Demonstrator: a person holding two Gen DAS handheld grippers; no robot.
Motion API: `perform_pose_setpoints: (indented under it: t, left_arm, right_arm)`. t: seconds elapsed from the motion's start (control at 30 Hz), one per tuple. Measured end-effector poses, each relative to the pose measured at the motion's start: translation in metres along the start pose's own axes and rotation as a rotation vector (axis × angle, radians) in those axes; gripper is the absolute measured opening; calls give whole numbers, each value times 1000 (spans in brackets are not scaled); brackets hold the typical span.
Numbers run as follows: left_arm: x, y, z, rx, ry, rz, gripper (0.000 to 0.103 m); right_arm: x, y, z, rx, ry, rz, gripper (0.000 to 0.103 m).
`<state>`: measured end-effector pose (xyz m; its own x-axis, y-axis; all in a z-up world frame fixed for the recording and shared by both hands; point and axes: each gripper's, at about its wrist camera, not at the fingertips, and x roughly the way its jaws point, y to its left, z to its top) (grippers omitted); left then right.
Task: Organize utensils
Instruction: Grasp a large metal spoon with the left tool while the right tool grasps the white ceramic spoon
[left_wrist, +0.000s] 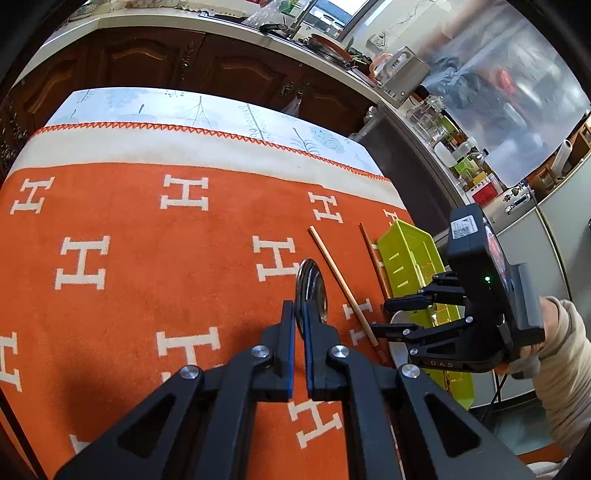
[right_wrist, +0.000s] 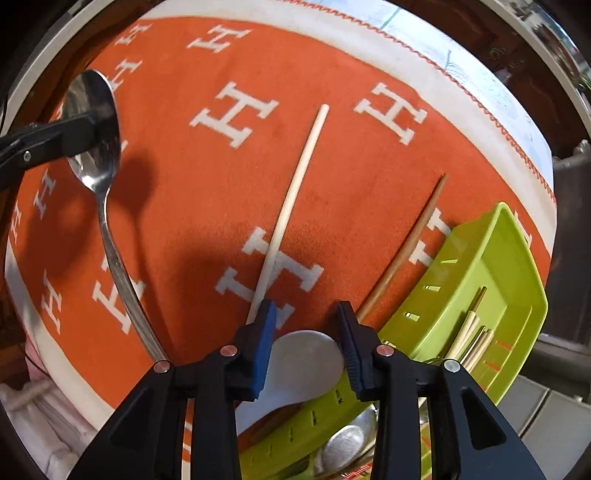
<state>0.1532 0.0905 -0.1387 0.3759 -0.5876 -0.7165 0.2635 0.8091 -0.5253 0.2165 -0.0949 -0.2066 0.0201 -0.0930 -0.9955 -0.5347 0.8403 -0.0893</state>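
Observation:
My left gripper (left_wrist: 300, 325) is shut on the bowl of a steel spoon (left_wrist: 311, 290), held above the orange cloth; the spoon (right_wrist: 96, 122) hangs handle-down in the right wrist view. My right gripper (right_wrist: 304, 314) is open, its jaws either side of a white rice paddle (right_wrist: 301, 363) that lies over the near edge of the green utensil tray (right_wrist: 491, 266). A pale chopstick (right_wrist: 295, 199) and a brown chopstick (right_wrist: 406, 247) lie on the cloth left of the tray. The tray holds several chopsticks (right_wrist: 471, 336) and spoons (right_wrist: 343, 450).
The table wears an orange cloth with white H marks (left_wrist: 147, 277). Its right edge runs just past the tray (left_wrist: 413, 258). Dark wood cabinets (left_wrist: 184, 66) and a cluttered counter (left_wrist: 402, 74) stand behind the table.

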Motion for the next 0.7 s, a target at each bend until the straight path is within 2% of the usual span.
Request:
perform_pose_setpoints:
  t: [0.17,0.37,0.57,0.7]
  left_arm:
    - [1,3,-2,-9,10,-7,2]
    - [2,5,-1,-14,18,-13,2]
    - [4,8,-3,-24,23,-20,2]
    - [5,9,-3,-19,36,-18,2]
  right_arm:
    - [-3,3,0,-33,28,36,35]
    - [-6,9,-9,-142,84,36,34]
    - [-12,-1,-1,-171,140,105,35]
    - [-16,-2,5,-260,170,99,35]
